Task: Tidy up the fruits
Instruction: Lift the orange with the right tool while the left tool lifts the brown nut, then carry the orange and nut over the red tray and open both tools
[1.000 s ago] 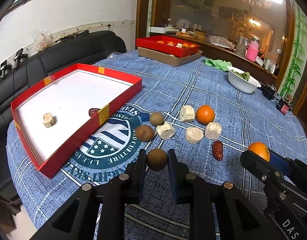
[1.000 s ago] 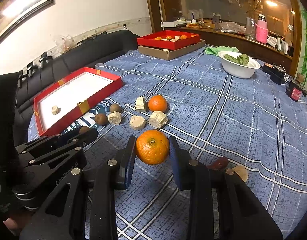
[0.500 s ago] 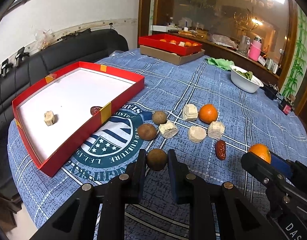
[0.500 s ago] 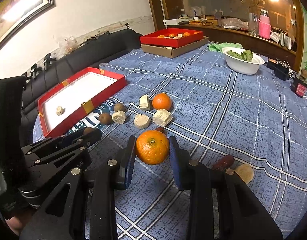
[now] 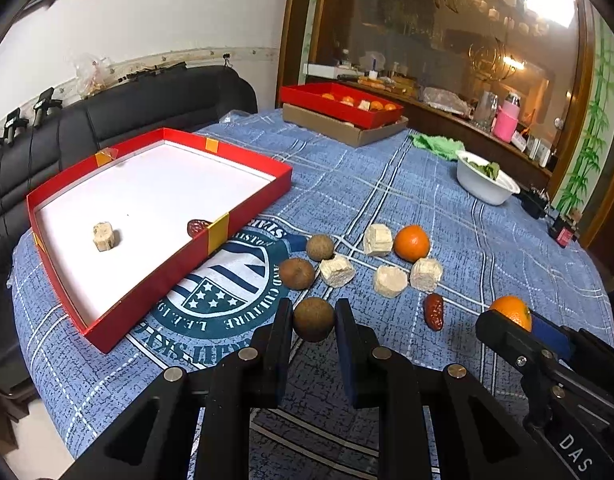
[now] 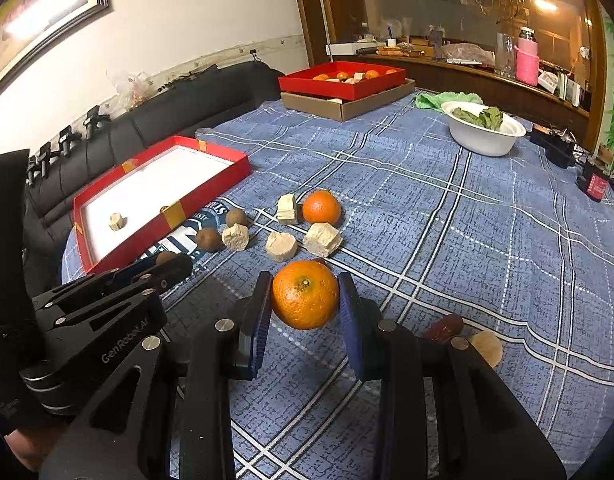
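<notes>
Both claws clamped: left gripper (image 5: 313,322) on brown fruit (image 5: 313,319), right gripper (image 6: 305,296) on orange (image 6: 305,294). Carry level toward red tray (image 5: 243,218) ahead-left; release low.

Both claws have lifted slightly (each with its fruit), the red tray (image 5: 243,222) now sitting nearer.

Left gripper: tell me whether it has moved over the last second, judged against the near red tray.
Yes. The left gripper, shut on a brown fruit, has drifted slightly toward the red tray; the tray looks a little larger and nearer in the left wrist view.
</notes>
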Tool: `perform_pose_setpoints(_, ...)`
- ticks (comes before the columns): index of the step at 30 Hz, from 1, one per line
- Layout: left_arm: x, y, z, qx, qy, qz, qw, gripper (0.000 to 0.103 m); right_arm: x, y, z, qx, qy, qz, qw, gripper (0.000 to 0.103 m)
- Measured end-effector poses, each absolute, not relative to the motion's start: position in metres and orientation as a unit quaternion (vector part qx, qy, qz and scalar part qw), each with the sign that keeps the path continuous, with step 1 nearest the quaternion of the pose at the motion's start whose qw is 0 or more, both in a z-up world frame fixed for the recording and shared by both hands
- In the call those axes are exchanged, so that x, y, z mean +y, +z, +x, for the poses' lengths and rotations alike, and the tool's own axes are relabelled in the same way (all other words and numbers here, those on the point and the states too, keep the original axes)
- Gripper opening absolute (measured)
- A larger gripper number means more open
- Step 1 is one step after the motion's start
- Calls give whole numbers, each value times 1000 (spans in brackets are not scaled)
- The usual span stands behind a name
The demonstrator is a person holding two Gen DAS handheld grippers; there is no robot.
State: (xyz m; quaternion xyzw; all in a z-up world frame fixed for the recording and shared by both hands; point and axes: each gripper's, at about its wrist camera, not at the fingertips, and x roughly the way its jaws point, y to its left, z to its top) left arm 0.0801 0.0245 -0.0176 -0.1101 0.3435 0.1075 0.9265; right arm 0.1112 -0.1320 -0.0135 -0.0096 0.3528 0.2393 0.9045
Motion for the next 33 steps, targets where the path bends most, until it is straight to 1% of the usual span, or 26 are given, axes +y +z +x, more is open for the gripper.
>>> perform_pose_setpoints(10,23,-10,73,317,103,-110,936,20,-131,-12,109,345,246,-9,906,31)
perform_pose_setpoints(17,26,0,60,284,112,-102,947,20,-126,-11,107,333,244,-28,910,31)
perform_pose_setpoints(25,88,16,51,274,153,-132,940,20,-100,-12,104,347,249,-69,902,31)
perform_pose_setpoints(33,138,27,59,270,196,-122,935,20,-41,12,112,335,305,-73,889,32)
